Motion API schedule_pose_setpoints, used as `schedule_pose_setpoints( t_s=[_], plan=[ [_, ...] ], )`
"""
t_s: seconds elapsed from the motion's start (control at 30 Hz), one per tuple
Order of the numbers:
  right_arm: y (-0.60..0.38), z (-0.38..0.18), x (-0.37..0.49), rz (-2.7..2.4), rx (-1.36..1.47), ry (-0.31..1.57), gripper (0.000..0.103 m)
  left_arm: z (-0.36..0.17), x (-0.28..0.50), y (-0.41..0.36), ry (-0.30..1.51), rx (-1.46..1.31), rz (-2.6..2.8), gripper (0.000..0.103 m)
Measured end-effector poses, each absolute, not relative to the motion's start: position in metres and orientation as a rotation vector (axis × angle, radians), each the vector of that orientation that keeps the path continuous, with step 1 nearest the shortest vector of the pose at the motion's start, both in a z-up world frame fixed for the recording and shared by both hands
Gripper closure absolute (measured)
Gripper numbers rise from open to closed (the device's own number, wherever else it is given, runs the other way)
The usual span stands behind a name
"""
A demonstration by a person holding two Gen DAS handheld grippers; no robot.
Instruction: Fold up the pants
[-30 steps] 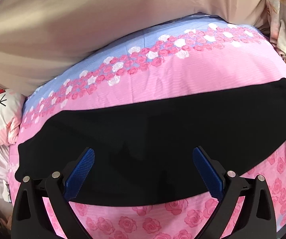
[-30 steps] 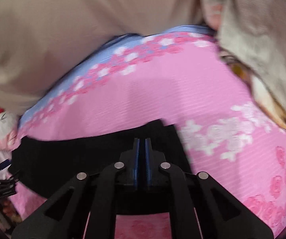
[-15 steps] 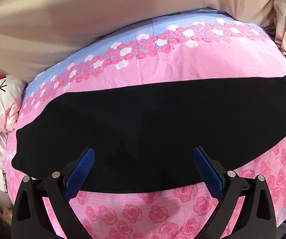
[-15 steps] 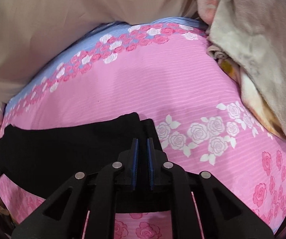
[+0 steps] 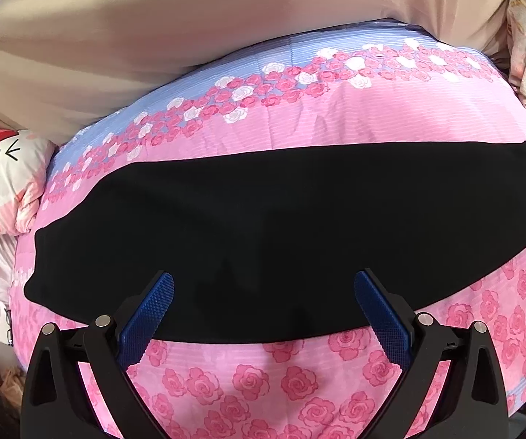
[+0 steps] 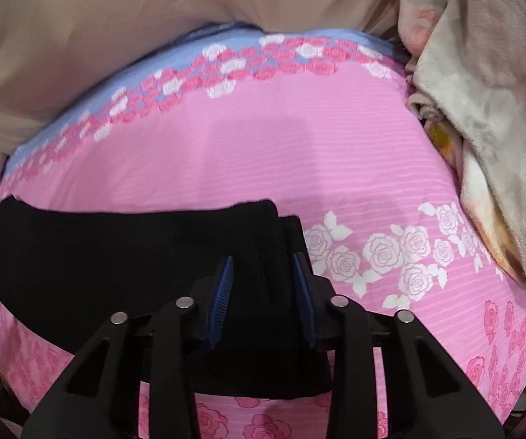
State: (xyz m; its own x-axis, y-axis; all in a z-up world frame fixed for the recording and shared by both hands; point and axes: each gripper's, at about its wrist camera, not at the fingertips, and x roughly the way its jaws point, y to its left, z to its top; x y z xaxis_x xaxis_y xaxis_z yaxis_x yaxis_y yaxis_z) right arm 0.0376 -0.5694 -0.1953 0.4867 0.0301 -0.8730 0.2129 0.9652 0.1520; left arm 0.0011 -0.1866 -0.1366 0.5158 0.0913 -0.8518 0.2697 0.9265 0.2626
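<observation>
A: We see one bed, its single sheet [image 5: 354, 117] pink with roses and a blue band at the far edge, beige fabric [image 5: 189, 36] behind it.

B: And we count one pair of pants [image 5: 281, 234], black, lying flat in a long strip across the sheet, just ahead of both tools.

A: Our left gripper [image 5: 263, 289] has its two blue pads [image 5: 149, 307] wide apart, hanging above the near edge of the pants with nothing between them.

B: Our right gripper [image 6: 263, 278] sits over the right end of the pants [image 6: 134, 256]. Its two pads [image 6: 222, 292] stand a narrow gap apart; black cloth shows in the gap, but we see no pinch on it.

A: Left of our left tool we count one pillow [image 5: 3, 183], white and pink with a cartoon face.

B: Right of our right tool, one grey blanket [image 6: 489, 128] heaped on the bed's edge, well clear of the pants.
</observation>
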Motion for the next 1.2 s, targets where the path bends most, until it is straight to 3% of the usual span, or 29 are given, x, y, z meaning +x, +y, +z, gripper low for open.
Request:
schedule_pose_setpoints(
  t_s=[0.03,0.13,0.2,0.27,0.3,0.4,0.47,0.7,0.73,0.8,0.9,0.97,1.03,1.2],
  plan=[
    [-0.569,-0.192,0.036,-0.107,0.256,1.053,0.096,-0.136,0.0,-0.187,1.028,0.39,-0.114,0.005],
    [-0.572,-0.166,0.02,-0.149,0.214,0.978,0.097,-0.133,-0.002,-0.19,1.022,0.402,-0.113,0.005],
    [-0.585,-0.182,0.018,-0.184,0.247,1.017,0.097,-0.13,-0.004,-0.189,1.008,0.4,-0.111,0.005],
    [-0.583,-0.198,0.018,-0.165,0.249,1.035,0.093,-0.132,-0.003,-0.187,1.011,0.397,-0.11,0.005],
    [-0.581,-0.194,0.019,-0.161,0.25,1.037,0.084,-0.134,-0.002,-0.188,1.022,0.402,-0.108,0.005],
    [-0.588,-0.171,0.004,-0.172,0.343,0.984,0.08,-0.135,0.0,-0.189,1.028,0.412,-0.101,0.005],
    [-0.599,-0.166,-0.017,-0.208,0.42,0.964,0.062,-0.132,-0.001,-0.188,1.017,0.397,-0.111,0.005],
    [-0.612,-0.208,-0.039,-0.179,0.734,0.958,0.058,-0.142,-0.002,-0.19,1.059,0.389,-0.134,0.005],
    [-0.611,-0.21,-0.039,-0.174,0.751,0.934,0.051,-0.141,-0.003,-0.19,1.056,0.391,-0.135,0.005],
    [-0.604,-0.209,-0.033,-0.186,0.745,0.919,0.047,-0.14,-0.004,-0.19,1.052,0.398,-0.134,0.005],
    [-0.589,-0.207,-0.023,-0.207,0.645,0.935,0.048,-0.14,-0.004,-0.184,1.055,0.403,-0.122,0.005],
    [-0.586,-0.206,-0.023,-0.234,0.601,0.947,0.055,-0.14,-0.005,-0.176,1.06,0.393,-0.107,0.005],
    [-0.591,-0.21,-0.023,-0.218,0.671,0.96,0.079,-0.139,-0.006,-0.165,1.065,0.378,-0.095,0.005],
    [-0.578,-0.191,-0.025,-0.258,0.736,0.921,0.084,-0.127,0.0,-0.12,1.049,0.329,-0.029,0.005]
  ],
)
